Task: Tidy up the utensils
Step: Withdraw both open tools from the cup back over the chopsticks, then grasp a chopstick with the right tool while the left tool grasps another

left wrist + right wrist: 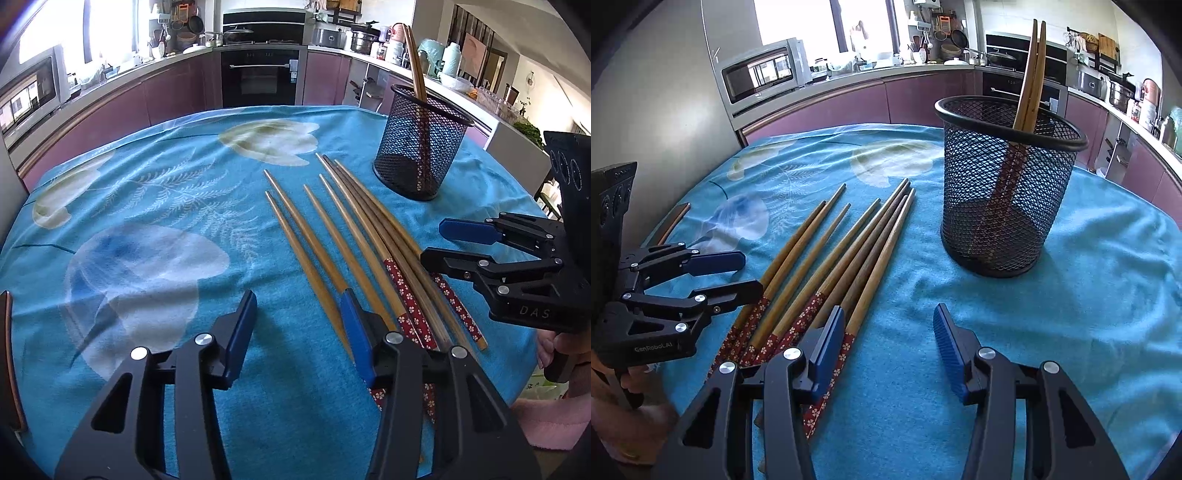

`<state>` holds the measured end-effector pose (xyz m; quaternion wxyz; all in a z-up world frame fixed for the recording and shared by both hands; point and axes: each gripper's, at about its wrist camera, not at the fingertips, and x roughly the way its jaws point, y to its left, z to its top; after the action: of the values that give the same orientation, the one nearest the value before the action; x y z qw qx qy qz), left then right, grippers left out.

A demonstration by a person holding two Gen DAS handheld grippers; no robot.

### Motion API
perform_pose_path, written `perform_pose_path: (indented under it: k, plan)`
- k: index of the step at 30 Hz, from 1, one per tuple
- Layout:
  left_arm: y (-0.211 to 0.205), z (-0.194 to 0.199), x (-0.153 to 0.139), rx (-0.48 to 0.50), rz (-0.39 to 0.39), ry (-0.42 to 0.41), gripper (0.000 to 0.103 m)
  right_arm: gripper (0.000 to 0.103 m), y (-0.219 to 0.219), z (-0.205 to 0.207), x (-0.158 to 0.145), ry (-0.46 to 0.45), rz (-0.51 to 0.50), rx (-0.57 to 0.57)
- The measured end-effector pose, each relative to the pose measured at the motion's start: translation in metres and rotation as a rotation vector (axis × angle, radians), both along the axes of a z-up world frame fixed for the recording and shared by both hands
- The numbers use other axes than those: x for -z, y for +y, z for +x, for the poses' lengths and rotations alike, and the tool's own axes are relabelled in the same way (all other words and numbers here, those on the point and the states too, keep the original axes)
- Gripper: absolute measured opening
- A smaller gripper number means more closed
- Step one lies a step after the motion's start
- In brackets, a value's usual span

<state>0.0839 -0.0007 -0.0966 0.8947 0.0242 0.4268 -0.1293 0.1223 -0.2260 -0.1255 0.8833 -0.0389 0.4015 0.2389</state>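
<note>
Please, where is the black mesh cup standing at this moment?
The black mesh cup stands upright on the blue tablecloth, right of the loose chopsticks in the right wrist view, with two chopsticks already inside it.

Kitchen, daylit | bright window [798, 22] behind the worktop | mauve cabinets [173, 88] curving round the room | black built-in oven [263, 77] at centre back | microwave [761, 72] on the left | counter under a blue floral cloth [155, 192] | pots [364, 38] along the right worktop
</note>
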Motion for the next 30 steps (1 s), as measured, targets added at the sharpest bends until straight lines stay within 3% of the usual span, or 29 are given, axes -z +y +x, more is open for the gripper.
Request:
perform_pose_path:
  k: [3, 13, 21, 27, 30]
  plan:
    - [0.003, -0.001, -0.001, 0.005, -0.007, 0.003, 0.04, 0.038, -0.002, -0.001, 0.0, -0.003, -0.025, 0.005]
    - [0.005, 0.016, 0.001, -0.009, 0.01, 0.019, 0.042, 0.034, 0.013, 0.02, -0.001, -0.003, -0.056, -0.017]
    - [0.005, 0.025, 0.001, -0.044, -0.016, 0.025, 0.018, 0.007, 0.005, 0.03, -0.001, 0.025, 0.0, 0.019]
    - [0.011, 0.021, -0.001, -0.085, -0.052, 0.017, 0.008, 0.006, -0.009, 0.029, -0.002, 0.046, 0.074, 0.047]
    - [0.016, 0.018, -0.005, -0.105, -0.066, 0.007, 0.007, 0.006, -0.015, 0.025, -0.006, 0.043, 0.105, 0.043]
